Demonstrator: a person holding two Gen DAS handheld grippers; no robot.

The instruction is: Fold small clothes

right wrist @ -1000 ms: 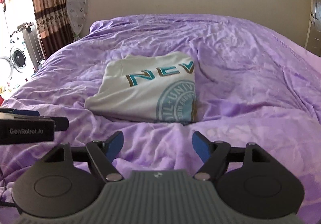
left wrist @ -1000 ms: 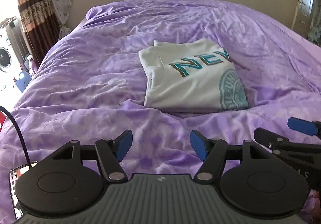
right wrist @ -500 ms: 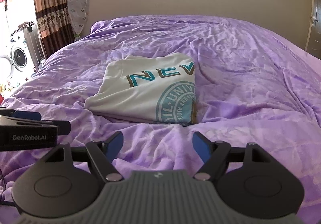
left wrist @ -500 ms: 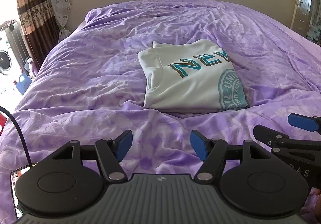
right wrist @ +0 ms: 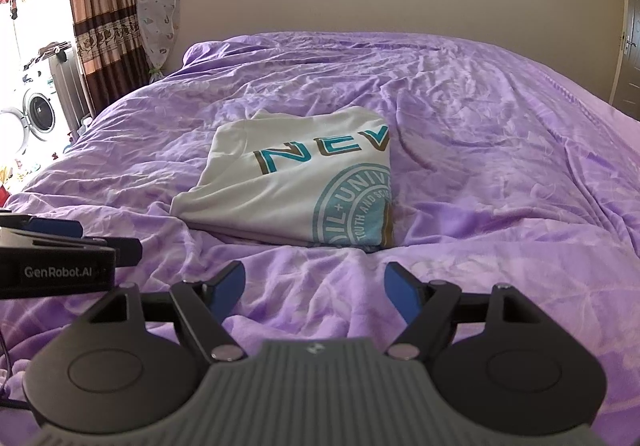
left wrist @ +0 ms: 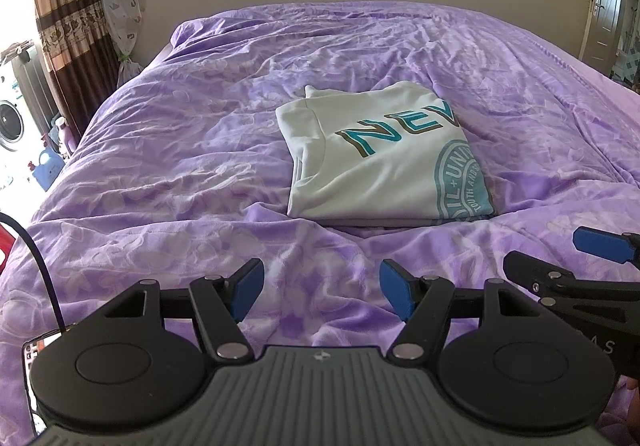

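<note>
the white t-shirt [left wrist: 384, 162] lies already folded into a compact rectangle near the middle of the bed [left wrist: 192, 174], on the wrinkled purple cover, with the printed letters facing up. the left tool [left wrist: 320, 292] is released, its blue pads wide apart with only the cover between them, and the right tool [right wrist: 314, 292] is released in the same way; both hang over the near part of the bed, apart from the shirt and side by side. from here i think the main danger is to disturb a fold that looks finished. if a tool comes in low and pushes the near edge of the shirt, the layers can slide and open. the cover is soft and full of creases, so a closing tool may pinch the cover together with the shirt and drag both. a grasp on only the top layer can also lift it and unfold the rectangle.
</note>
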